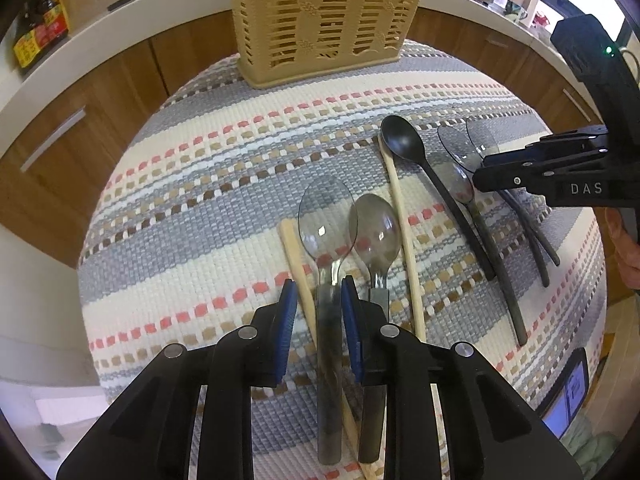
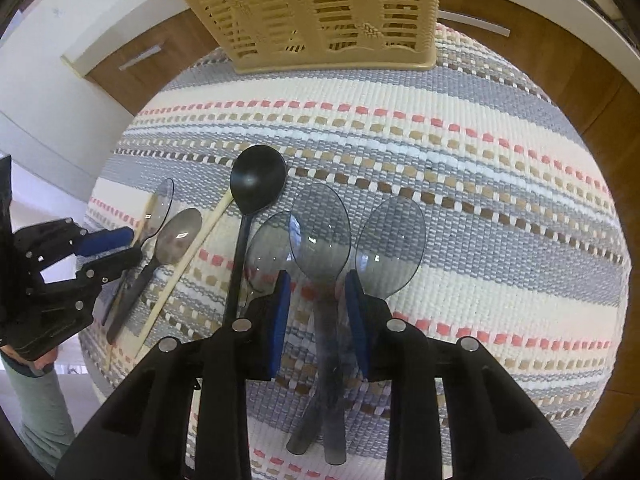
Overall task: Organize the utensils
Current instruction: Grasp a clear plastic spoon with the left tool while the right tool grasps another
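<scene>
The left gripper (image 1: 318,312) is standing with its blue pads apart around the handle of a clear grey spoon (image 1: 326,216) lying on the striped woven mat (image 1: 192,168). The right gripper (image 2: 316,304) is likewise spread, straddling another translucent spoon (image 2: 320,232). Beyond, a black spoon (image 2: 258,178) is lying flat, and the beige slotted utensil basket (image 1: 324,16) is standing at the mat's far edge.

Left claw (image 1: 318,300): black frame, blue pads, silver bolts; right claw (image 2: 318,292) alike, stamped "DAS".
</scene>
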A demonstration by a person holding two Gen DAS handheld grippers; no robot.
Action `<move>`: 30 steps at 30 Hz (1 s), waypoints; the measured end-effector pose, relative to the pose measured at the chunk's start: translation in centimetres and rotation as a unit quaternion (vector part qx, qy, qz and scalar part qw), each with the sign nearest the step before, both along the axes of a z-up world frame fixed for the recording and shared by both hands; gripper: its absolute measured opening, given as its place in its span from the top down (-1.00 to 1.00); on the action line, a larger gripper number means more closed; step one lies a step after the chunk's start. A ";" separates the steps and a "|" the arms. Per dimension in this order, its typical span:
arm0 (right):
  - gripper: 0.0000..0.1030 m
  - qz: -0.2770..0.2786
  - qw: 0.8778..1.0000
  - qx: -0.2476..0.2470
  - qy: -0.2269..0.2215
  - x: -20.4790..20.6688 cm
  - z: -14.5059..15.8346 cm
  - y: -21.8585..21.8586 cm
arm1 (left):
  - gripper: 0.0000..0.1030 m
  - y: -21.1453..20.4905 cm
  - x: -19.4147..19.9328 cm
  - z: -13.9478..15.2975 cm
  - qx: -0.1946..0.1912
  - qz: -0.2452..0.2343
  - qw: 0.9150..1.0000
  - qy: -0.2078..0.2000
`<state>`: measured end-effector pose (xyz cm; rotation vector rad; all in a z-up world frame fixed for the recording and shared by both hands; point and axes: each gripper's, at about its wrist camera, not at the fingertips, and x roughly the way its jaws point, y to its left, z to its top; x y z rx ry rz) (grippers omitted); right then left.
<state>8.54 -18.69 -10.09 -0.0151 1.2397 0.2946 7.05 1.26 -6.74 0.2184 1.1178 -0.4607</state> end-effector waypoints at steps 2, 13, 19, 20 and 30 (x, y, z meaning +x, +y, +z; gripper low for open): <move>0.51 0.007 1.000 -0.020 0.003 0.2 -0.2 0.9 | 0.57 -0.8 0.3 -0.1 0.016 -0.006 1.000 0.001; 0.80 0.021 0.999 0.000 -0.027 -1.1 0.1 1.8 | 0.80 -2.8 0.2 0.3 0.034 0.012 0.999 -0.013; 0.80 0.013 0.999 -0.006 -0.048 -0.5 0.8 1.7 | 0.80 1.5 1.2 0.7 -0.006 0.093 0.996 -0.010; 0.80 0.009 0.998 -0.012 -0.054 -0.2 1.5 1.0 | 0.80 2.2 1.7 0.4 -0.003 0.108 0.994 -0.006; 0.42 -0.009 0.999 -0.027 -0.041 4.1 0.9 0.8 | 0.56 1.9 3.5 -0.5 0.020 0.105 0.994 -0.021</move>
